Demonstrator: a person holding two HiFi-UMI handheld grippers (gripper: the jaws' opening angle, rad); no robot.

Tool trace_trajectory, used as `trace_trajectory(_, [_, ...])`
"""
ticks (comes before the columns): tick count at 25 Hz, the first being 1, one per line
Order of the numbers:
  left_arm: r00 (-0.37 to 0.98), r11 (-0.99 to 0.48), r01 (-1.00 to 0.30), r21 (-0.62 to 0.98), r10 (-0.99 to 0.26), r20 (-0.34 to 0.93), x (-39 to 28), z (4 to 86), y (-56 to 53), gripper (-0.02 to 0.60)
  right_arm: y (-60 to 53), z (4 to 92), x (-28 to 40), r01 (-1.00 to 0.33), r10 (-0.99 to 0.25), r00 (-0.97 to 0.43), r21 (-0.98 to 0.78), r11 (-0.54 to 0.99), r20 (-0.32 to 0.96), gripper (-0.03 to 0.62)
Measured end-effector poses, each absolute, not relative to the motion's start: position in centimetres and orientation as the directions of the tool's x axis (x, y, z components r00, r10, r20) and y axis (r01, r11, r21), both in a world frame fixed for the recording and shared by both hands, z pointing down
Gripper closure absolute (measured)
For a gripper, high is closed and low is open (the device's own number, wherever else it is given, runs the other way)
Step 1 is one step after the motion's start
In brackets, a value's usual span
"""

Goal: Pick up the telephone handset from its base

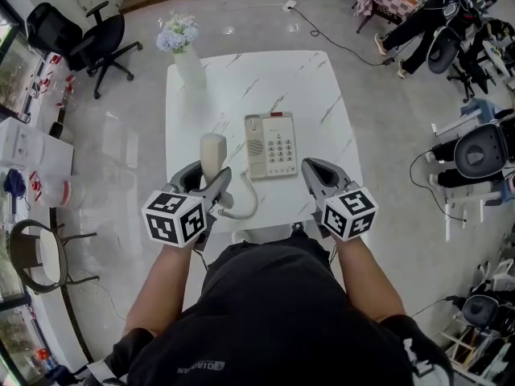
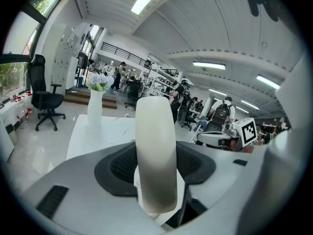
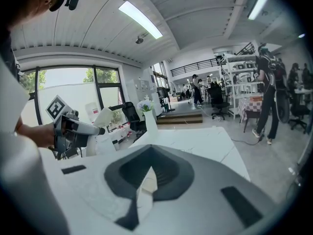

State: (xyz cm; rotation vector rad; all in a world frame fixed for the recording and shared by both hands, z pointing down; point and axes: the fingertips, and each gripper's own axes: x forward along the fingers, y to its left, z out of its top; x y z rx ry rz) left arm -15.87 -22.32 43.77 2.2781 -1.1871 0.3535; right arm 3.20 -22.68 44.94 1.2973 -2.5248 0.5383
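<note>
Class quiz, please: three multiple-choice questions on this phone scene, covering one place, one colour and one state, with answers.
1. Where on the table is the vase?
A near edge
B far left corner
C centre

2. What colour is the handset?
A white
B black
C red

3. The handset is:
A hung up
B lying flat on the table
C held in the left gripper

Answers:
1 B: it stands at the corner farthest from the person.
2 A: it shows creamy white in both views.
3 C: the jaws clamp it, clear of the base.
</note>
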Motion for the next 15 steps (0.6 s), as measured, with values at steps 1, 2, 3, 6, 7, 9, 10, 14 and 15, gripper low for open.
trace_trajectory(1, [0.577,-0.465,-0.816,0.343,-0.674,0.461,-15.88,43.81,-22.30,0.354,-22.68,44.99,3.14,-0.818,-0.725,-0.572,-0.207,0.536,0.384,0.592])
trace_trajectory(2, [0.578,-0.465,-0.816,0.343,-0.673,0.462,-15.89,43.85,-22.28,0.354,-22.68,45.03,3.07,-0.817,-0.723,-0.573,-0.205,0.538,0.385,0.592])
trace_trajectory(3, [0.578,-0.464,-0.816,0.344,-0.672,0.463,-15.88,43.86,-22.27,0.354,-22.69,45.05,3.03,-0.816,-0.721,-0.574,-0.204,0.541,0.387,0.592])
trace_trajectory(6, [0.575,-0.460,-0.818,0.345,-0.672,0.466,-15.78,43.73,-22.34,0.354,-22.73,45.04,3.06,-0.813,-0.714,-0.578,-0.205,0.545,0.395,0.592])
trace_trajectory(7, [0.574,-0.459,-0.819,0.345,-0.672,0.467,-15.74,43.71,-22.37,0.354,-22.75,45.06,3.12,-0.812,-0.712,-0.579,-0.207,0.545,0.397,0.592])
trace_trajectory(9, [0.573,-0.459,-0.820,0.343,-0.672,0.469,-15.68,43.76,-22.48,0.354,-22.78,45.19,3.27,-0.813,-0.711,-0.579,-0.209,0.544,0.399,0.592])
trace_trajectory(10, [0.572,-0.458,-0.820,0.342,-0.673,0.470,-15.67,43.81,-22.54,0.354,-22.80,45.27,3.34,-0.813,-0.711,-0.578,-0.210,0.543,0.399,0.592])
trace_trajectory(14, [0.570,-0.458,-0.822,0.338,-0.672,0.473,-15.61,43.96,-22.74,0.354,-22.88,45.42,3.51,-0.813,-0.711,-0.578,-0.207,0.544,0.402,0.592])
trace_trajectory(15, [0.570,-0.459,-0.822,0.338,-0.671,0.474,-15.54,43.98,-22.76,0.354,-22.89,45.42,3.56,-0.813,-0.710,-0.577,-0.206,0.544,0.403,0.592])
